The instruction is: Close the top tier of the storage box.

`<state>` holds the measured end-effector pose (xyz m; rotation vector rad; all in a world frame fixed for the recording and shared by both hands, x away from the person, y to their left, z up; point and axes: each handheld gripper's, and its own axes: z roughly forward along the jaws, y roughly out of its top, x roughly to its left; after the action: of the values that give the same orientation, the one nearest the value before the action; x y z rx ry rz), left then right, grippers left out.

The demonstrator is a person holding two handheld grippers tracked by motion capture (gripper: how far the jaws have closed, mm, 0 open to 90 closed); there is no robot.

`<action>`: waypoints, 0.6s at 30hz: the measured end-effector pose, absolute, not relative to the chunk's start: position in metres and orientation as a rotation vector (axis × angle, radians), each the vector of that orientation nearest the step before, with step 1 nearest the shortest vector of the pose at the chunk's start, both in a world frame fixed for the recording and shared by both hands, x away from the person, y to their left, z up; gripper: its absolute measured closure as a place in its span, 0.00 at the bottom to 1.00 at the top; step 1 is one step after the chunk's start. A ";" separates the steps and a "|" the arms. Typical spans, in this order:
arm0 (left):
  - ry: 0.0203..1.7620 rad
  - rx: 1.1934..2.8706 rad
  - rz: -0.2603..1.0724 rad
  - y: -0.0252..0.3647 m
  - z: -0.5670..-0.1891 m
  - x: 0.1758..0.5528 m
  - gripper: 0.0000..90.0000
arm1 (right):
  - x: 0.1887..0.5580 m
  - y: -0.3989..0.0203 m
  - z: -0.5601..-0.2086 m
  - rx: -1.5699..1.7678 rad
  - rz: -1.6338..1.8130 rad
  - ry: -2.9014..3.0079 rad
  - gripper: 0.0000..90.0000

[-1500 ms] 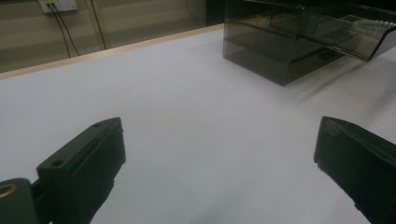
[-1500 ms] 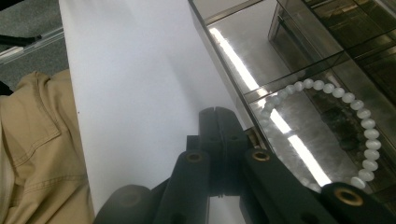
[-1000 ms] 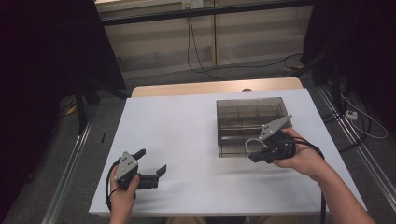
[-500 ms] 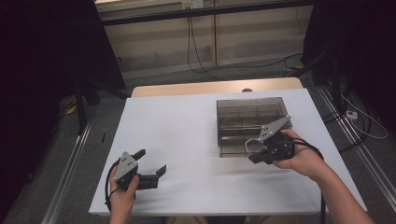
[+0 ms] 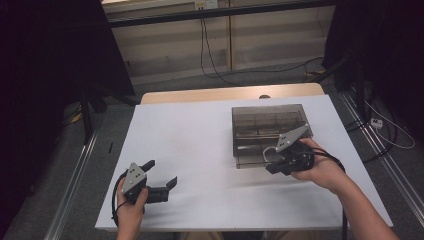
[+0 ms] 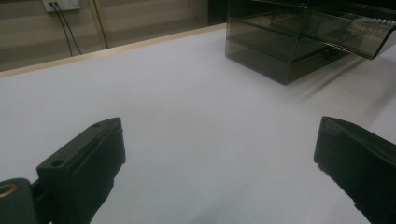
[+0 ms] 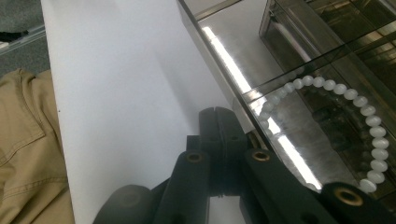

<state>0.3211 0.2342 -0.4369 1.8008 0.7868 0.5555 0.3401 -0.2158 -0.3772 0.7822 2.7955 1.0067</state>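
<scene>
White bead bracelet (image 7: pixel 327 107) on smoky box (image 5: pixel 260 125)

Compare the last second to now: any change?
No visible change. The right gripper sits with its jaws shut at the near edge of the smoked clear box, with the white bead string draped beside it. The left gripper rests open on the white table, nothing between its jaws.
</scene>
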 end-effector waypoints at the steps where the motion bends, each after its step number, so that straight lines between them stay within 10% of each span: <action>1: 0.786 1.800 0.556 0.234 -0.437 0.321 0.03 | 0.340 -0.215 -0.377 0.777 1.005 2.796 1.00; 18: 0.786 1.803 0.555 0.235 -0.437 0.322 0.03 | 0.345 -0.207 -0.378 0.747 0.995 2.798 1.00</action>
<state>0.3220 0.2345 -0.4374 1.8029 0.7855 0.5552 0.3451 -0.2074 -0.3784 0.7466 2.7975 0.9951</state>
